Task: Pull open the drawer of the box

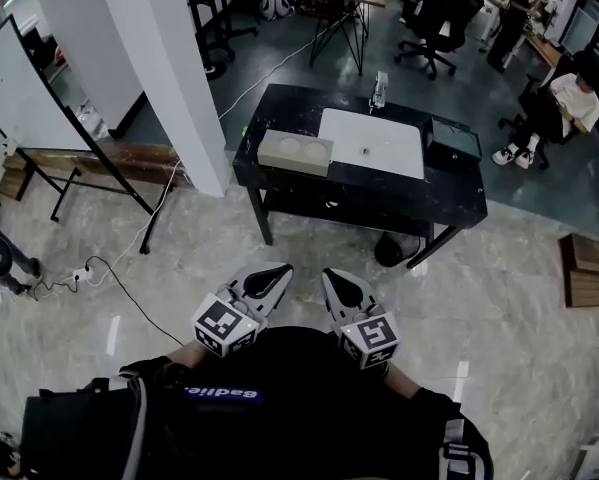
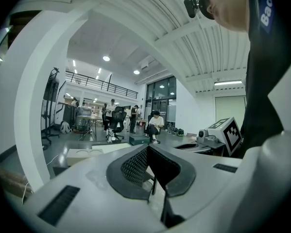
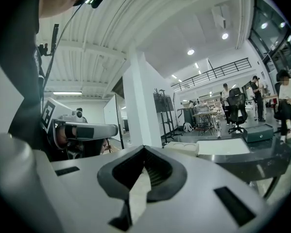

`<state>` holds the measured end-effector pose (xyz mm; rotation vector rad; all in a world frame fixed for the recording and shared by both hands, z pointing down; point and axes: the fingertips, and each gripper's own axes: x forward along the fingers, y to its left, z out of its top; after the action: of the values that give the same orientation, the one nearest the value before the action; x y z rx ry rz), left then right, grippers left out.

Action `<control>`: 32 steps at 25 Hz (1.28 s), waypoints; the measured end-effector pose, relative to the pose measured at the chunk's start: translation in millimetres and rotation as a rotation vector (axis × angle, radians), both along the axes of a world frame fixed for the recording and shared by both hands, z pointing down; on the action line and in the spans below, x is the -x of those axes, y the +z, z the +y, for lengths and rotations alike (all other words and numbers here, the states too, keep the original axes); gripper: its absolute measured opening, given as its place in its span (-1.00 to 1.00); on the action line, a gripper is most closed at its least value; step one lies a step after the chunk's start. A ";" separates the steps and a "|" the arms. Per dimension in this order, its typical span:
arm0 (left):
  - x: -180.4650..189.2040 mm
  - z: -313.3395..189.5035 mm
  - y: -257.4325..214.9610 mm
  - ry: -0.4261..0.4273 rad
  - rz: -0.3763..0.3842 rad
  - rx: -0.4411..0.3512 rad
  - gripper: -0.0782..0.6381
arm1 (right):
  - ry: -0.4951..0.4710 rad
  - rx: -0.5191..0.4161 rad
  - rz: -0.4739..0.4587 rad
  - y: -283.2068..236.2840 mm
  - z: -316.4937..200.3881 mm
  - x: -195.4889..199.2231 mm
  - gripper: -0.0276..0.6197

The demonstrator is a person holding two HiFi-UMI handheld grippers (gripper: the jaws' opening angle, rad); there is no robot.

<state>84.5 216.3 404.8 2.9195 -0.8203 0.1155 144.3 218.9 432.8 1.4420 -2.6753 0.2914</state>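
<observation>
A black table (image 1: 449, 196) stands a few steps ahead of me. On its left part lies a flat beige box (image 1: 294, 152), also seen as the beige box (image 2: 84, 154) and the beige box (image 3: 181, 147). A dark box (image 1: 453, 140) sits at the table's right end, with a white board (image 1: 372, 142) between the two. Which box has the drawer I cannot tell. My left gripper (image 1: 277, 271) and right gripper (image 1: 331, 276) are held close to my body, far from the table. Both are shut with nothing in them: left gripper (image 2: 147, 147), right gripper (image 3: 144, 148).
A white pillar (image 1: 169, 78) rises left of the table, with a whiteboard on a stand (image 1: 19, 88) and floor cables (image 1: 129, 288) beside it. A small bottle (image 1: 380, 90) stands at the table's far edge. People sit on office chairs (image 1: 434, 18) beyond. Wooden planks (image 1: 589, 268) lie at right.
</observation>
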 end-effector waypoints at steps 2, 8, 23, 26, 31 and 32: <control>-8.7 -0.2 2.2 -0.011 -0.002 0.008 -0.78 | -0.015 0.002 -0.002 2.4 -1.5 -7.9 -0.91; -21.0 -5.6 3.8 -0.037 -0.011 0.019 -0.78 | -0.037 0.020 -0.016 7.2 -8.4 -23.4 -0.91; 0.5 -112.3 19.9 -0.004 0.047 0.062 -0.78 | 0.029 0.073 0.028 22.9 -106.1 -9.0 -0.91; 14.1 -155.7 15.0 0.018 0.067 0.062 -0.78 | 0.065 0.071 0.039 17.3 -143.8 2.8 -0.91; 45.7 -224.5 10.3 0.043 0.091 0.068 -0.78 | 0.114 0.091 0.053 15.6 -205.4 27.9 -0.91; 53.1 -237.1 11.7 0.044 0.096 0.076 -0.78 | 0.124 0.097 0.057 15.8 -216.9 32.6 -0.91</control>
<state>31.4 -20.8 416.5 2.8480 -0.7212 0.0102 111.7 2.0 448.6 1.5648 -2.4954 0.3779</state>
